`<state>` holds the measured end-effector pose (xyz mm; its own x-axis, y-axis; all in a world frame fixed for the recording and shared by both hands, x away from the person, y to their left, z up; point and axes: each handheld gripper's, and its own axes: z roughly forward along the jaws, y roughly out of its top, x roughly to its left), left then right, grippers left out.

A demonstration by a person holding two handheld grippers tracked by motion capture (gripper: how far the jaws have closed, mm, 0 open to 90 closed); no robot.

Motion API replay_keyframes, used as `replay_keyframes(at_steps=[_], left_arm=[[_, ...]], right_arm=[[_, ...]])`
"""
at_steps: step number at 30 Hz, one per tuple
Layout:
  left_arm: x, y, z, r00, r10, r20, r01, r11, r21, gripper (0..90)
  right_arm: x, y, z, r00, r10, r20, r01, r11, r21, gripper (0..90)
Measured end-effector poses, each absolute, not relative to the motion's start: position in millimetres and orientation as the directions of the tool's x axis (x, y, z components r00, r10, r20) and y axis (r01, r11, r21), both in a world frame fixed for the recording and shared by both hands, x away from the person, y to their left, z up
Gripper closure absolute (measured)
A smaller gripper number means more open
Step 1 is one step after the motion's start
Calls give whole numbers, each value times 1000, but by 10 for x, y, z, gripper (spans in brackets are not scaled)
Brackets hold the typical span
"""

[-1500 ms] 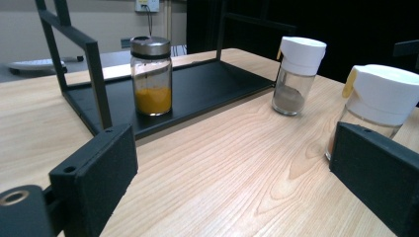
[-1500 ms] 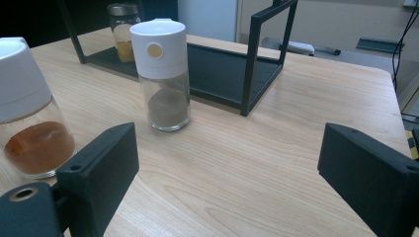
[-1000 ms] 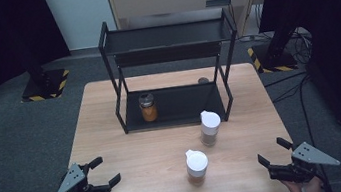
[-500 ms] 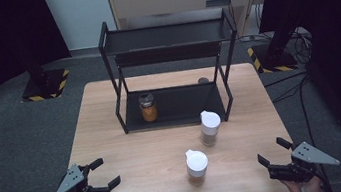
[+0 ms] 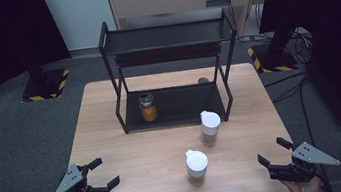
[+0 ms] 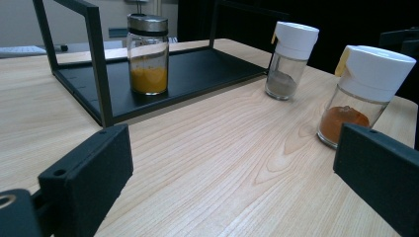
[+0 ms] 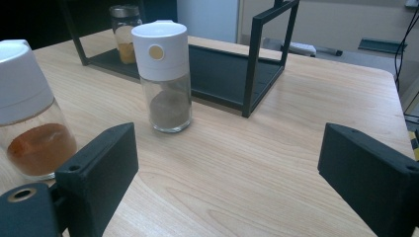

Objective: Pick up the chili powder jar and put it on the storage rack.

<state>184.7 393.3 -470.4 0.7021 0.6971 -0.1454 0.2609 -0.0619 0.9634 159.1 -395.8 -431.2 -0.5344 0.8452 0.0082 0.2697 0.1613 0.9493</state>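
My left gripper [image 5: 106, 171] rests at the table's near left corner. It is open, its jaws have just been opening a little wider, and nothing is between them [image 6: 234, 148]. At the near right corner my right gripper [image 5: 272, 150] is also open and empty [image 7: 230, 148]. A white-capped shaker of orange powder [image 5: 197, 166] stands on the wood between the two grippers. A second white-capped shaker with grey powder [image 5: 210, 127] stands just in front of the black two-tier rack [image 5: 165, 36]. On the rack's lower shelf sits a metal-lidded jar of yellow powder [image 5: 148, 107].
A small dark round object [image 5: 202, 80] lies on the wooden table [image 5: 113, 134] behind the rack's right post. Bare wood stretches along the table's left side and front. Striped stand feet [image 5: 45, 88] sit on the grey floor beyond the table.
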Motion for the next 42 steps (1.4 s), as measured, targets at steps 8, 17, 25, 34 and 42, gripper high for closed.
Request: replay_keyframes(at_steps=[8, 17, 25, 34, 42], left_arm=[[1844, 3906, -4690, 695, 706, -140, 268, -74, 961, 12], [1866, 3895, -4692, 697, 702, -146, 278, -78, 957, 12], [1862, 3907, -4701, 696, 703, -147, 275, -72, 959, 14], [1862, 3914, -4707, 695, 704, -147, 273, -68, 960, 14], [1865, 3911, -4707, 696, 703, -147, 274, -71, 959, 14]], right_arm=[[1567, -3912, -4266, -555, 832, -3, 245, 167, 955, 87], [1590, -3832, -4187, -578, 816, 25, 257, 153, 954, 86], [1649, -3654, -4003, -633, 774, 18, 252, 184, 950, 88], [1720, -3468, -3871, -694, 719, 39, 252, 192, 948, 90], [1792, -3277, -3760, -737, 674, 56, 261, 207, 943, 93]])
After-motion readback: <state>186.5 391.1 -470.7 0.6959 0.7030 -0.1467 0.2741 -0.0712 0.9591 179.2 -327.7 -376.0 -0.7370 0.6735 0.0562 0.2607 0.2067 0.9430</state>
